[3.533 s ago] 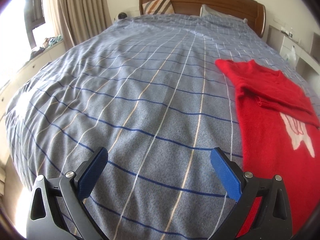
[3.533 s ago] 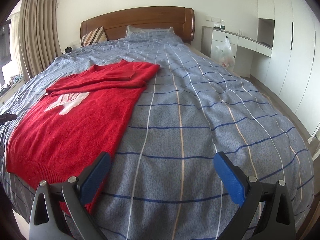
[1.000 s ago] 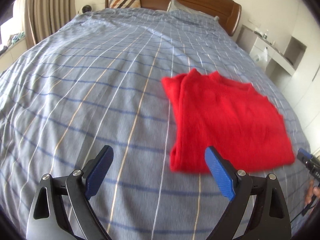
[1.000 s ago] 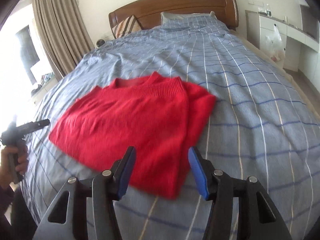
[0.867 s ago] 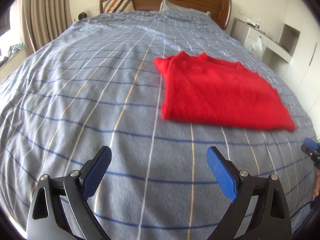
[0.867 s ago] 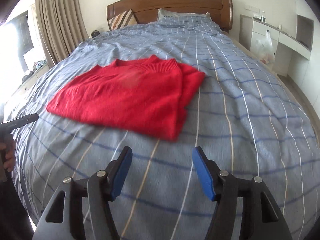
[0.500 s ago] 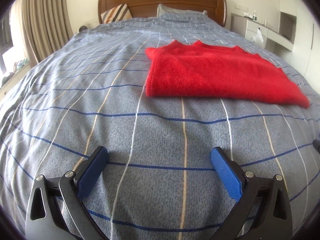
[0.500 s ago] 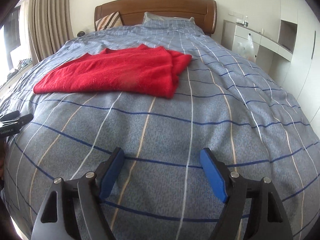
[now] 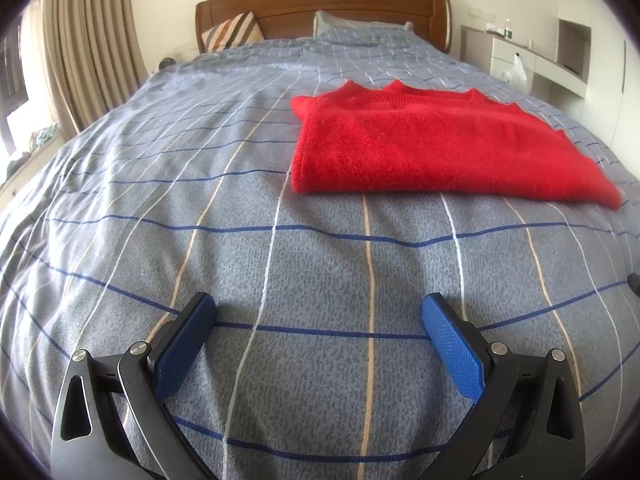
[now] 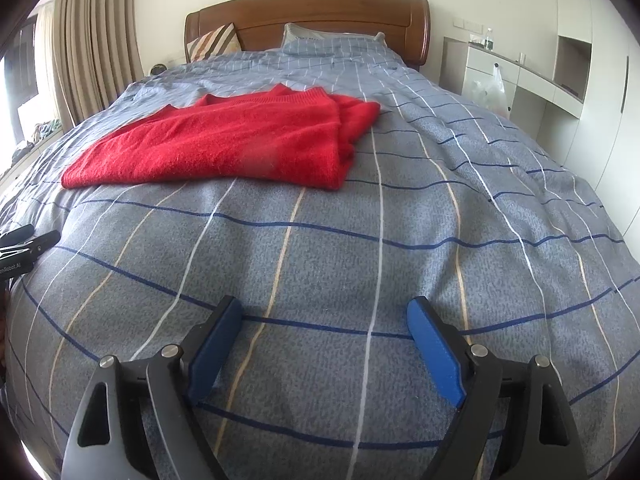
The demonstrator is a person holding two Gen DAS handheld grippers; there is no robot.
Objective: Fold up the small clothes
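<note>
The red sweater (image 9: pixel 432 148) lies folded into a flat rectangle on the checked bedspread (image 9: pixel 200 208), well ahead of both tools; its neckline faces the headboard (image 10: pixel 308 20), and one doubled side edge shows at its right in the right wrist view. The left gripper (image 9: pixel 318 340) hangs low over bare cover with its blue pads (image 9: pixel 452 352) spread wide and nothing between them; the right gripper (image 10: pixel 324 340) does likewise, jaws parted broadly, empty — neither touches the garment.

By the look of it the fold is done or nearly so, and what remains is either a last halving or simply leaving it be; if another fold is wanted, it is best done by bringing both tools to the near edge together, one toward each corner, pinching only the top layers' worth of knit — all layers, not just the uppermost, or the stack will shear. Lift low and carry the edge evenly toward the neckline; fluffy knit slips and stretches, so a slow, level pull serves better than a tug; let go only once the edges lie aligned.
</note>
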